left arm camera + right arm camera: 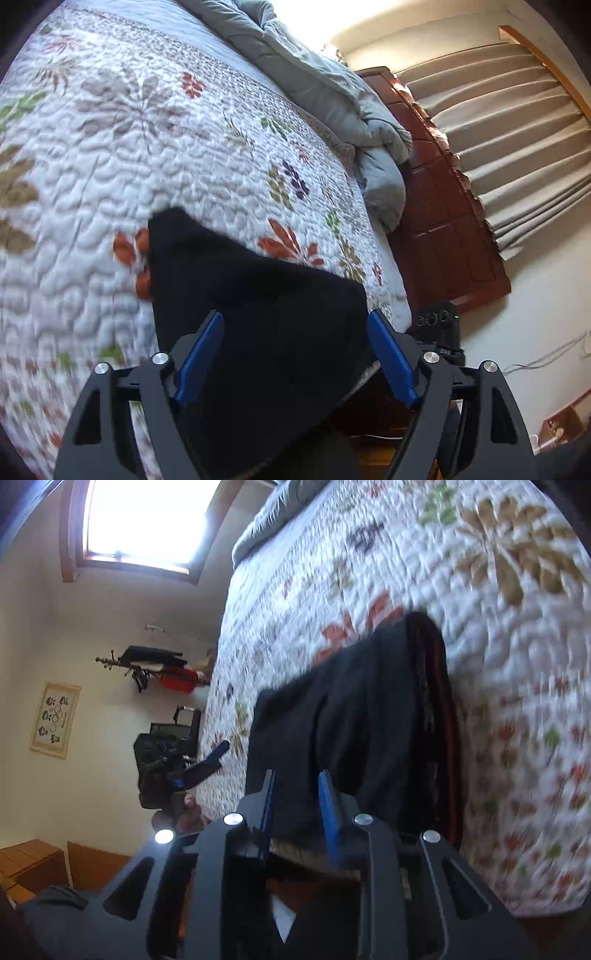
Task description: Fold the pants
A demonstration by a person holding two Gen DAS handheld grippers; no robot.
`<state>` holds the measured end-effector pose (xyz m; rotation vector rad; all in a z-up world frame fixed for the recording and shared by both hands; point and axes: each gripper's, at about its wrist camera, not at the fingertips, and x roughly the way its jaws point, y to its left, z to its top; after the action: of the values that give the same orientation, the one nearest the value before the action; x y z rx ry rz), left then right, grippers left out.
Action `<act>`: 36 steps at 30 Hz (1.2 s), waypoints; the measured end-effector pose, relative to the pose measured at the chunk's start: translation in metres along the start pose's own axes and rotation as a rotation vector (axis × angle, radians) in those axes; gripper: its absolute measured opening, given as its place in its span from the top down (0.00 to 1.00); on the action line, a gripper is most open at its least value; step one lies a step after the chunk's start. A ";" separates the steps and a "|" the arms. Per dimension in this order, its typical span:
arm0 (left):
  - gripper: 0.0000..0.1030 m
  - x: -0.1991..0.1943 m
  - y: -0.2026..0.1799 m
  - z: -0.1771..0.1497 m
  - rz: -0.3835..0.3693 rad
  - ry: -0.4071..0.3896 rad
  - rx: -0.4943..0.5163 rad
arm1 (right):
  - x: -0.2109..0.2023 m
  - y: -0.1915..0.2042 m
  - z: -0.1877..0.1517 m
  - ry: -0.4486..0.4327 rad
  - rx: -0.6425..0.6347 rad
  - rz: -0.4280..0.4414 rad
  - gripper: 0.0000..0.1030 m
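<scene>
- While the dark folded cloth pants lie on the floral quilted bedspread, my left gripper gapes wide above them.
- My right gripper seems parted narrowly over their edge; blur hides any pinch.

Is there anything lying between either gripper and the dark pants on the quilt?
Nothing visible. The dark pants lie directly ahead of the wide-open left gripper, and they fill the gap in front of the right gripper. Only the floral quilt surrounds them; the grey duvet sits far off.
</scene>
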<state>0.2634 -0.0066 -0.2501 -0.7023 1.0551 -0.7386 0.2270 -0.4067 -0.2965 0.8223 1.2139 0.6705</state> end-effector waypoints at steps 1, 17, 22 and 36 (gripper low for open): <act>0.22 0.001 0.001 -0.009 -0.005 0.013 -0.006 | 0.001 -0.004 -0.006 0.013 0.006 -0.022 0.80; 0.13 -0.036 0.031 -0.016 0.040 0.043 -0.064 | -0.066 -0.039 -0.013 -0.074 0.119 -0.165 0.16; 0.13 -0.024 0.059 -0.005 -0.002 0.108 -0.158 | -0.038 -0.040 0.011 0.046 0.119 -0.108 0.13; 0.13 0.045 0.086 0.002 -0.002 0.270 -0.196 | 0.015 -0.056 0.037 0.161 0.148 -0.020 0.09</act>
<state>0.2958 0.0059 -0.3409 -0.7851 1.3874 -0.7518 0.2675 -0.4324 -0.3463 0.8912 1.4286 0.6454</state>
